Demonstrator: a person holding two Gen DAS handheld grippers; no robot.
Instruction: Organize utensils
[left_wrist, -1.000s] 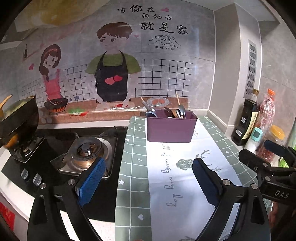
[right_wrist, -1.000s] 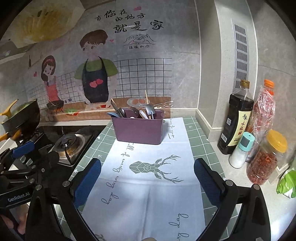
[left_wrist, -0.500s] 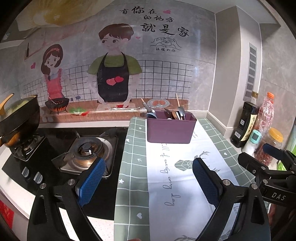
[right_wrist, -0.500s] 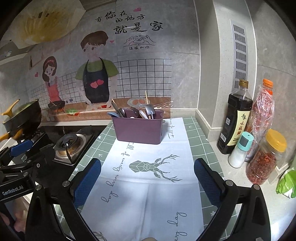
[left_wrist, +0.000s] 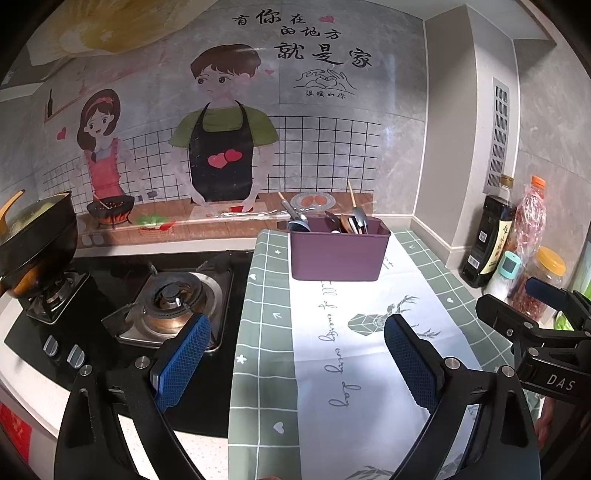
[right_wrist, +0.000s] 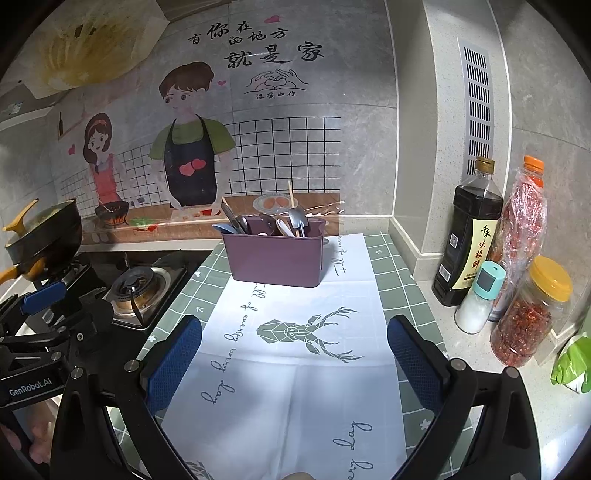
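Both of my grippers hang empty above the counter with their blue-padded jaws spread wide: the left gripper (left_wrist: 297, 356) sits over the seam between the stove and the mat, and the right gripper (right_wrist: 294, 356) over the middle of the mat. Straight ahead of both, well beyond the fingertips, the purple bin (right_wrist: 275, 254) stands upright on the far end of the green-checked mat (right_wrist: 391, 280), near the wall. Its long axis runs left to right across my line of sight, with one broad side facing me. The utensils (right_wrist: 266, 223) are packed inside it, standing on end with their long axes roughly vertical; the spoon bowls and handles poke up past the rim, most of them leaning a little away from me, and one thin wooden stick (right_wrist: 291, 195) rises highest near the back. I cannot tell each piece apart in the cluster. From the left gripper's view the bin (left_wrist: 340, 249) lies ahead and slightly right, with the gas burner (left_wrist: 171, 299) ahead on the left and a black pan (left_wrist: 35, 236) farther left. To the right of my right gripper stand a dark sauce bottle (right_wrist: 467, 236), a small white shaker (right_wrist: 478, 297) and a yellow-lidded jar (right_wrist: 532, 314).
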